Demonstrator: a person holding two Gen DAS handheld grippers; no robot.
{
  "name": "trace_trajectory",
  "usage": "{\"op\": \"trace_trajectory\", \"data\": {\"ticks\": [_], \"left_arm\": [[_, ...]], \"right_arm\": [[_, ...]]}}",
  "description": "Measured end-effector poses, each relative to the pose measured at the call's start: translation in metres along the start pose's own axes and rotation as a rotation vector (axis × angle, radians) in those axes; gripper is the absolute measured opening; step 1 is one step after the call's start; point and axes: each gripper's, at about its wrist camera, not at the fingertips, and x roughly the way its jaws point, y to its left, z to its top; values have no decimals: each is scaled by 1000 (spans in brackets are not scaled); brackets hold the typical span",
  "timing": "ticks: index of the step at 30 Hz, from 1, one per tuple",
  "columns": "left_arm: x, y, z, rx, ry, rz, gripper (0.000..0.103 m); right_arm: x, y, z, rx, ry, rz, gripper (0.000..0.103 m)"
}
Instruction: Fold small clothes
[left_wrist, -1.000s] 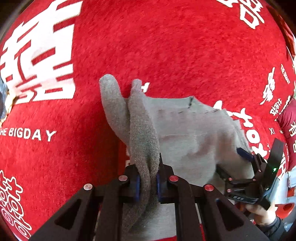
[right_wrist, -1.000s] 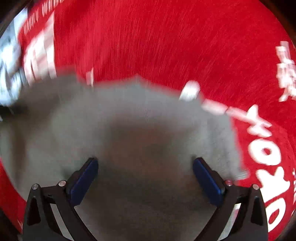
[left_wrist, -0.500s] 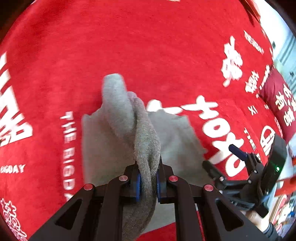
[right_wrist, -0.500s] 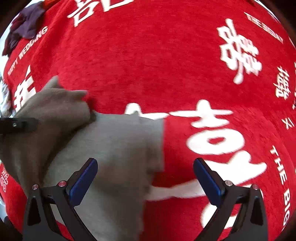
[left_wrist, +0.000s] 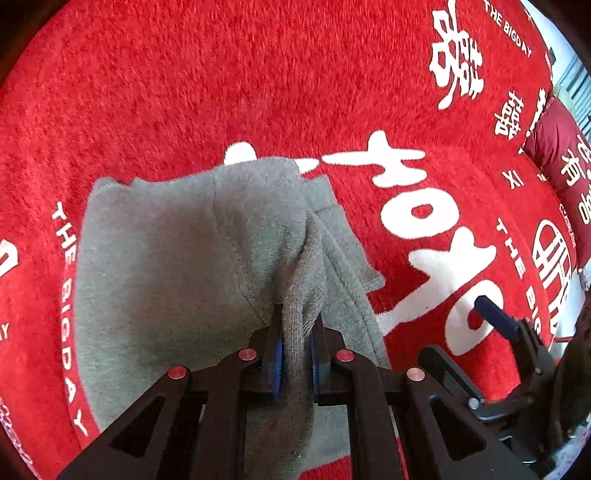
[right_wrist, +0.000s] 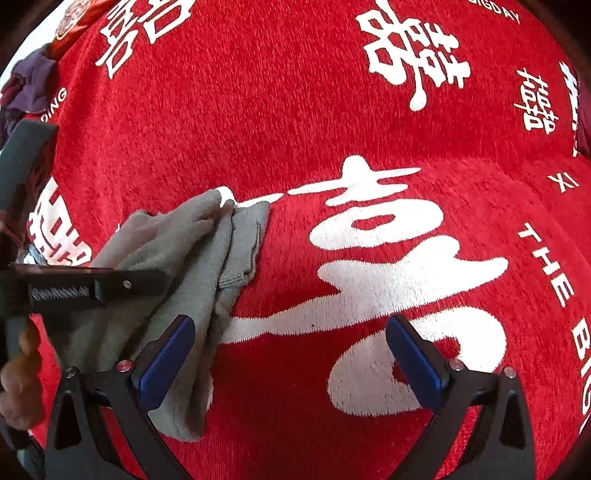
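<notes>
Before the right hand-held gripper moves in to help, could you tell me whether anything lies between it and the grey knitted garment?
Nothing visible does. The open right hand-held gripper hangs over bare red plush blanket, and the grey knitted garment lies just beside its left finger, pinched by the left hand-held gripper.

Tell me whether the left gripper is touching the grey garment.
Touching. The left wrist view shows the left gripper shut on a bunched fold of the grey garment, with both blue pads pressed against the cloth.
</notes>
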Motion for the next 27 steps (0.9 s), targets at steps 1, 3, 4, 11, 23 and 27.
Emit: {"op": "trace_trajectory", "data": {"ticks": [1,3,4,11,23,27], "left_arm": [[-8,-1,3,-8,-13,0,12],[-19,-3,10,-28,-35,-13,12],[-22,-4,15,-43,-41,-16,12],[41,-13,22,-119,118,-18,18],[-62,25,10,-97,-87,-58,100],[-66,69,-29,-124,-128,105,100]], "right_arm": [[-2,-1,0,9,-6,7,103],[-5,-3,0,22,-11,14,103],[-6,-3,-1,25,-11,16,103],[-5,-8,-9,55,13,32,103],[-53,22,-24,14,-23,210,103],[-61,58,-22,-31,-26,286,103]]}}
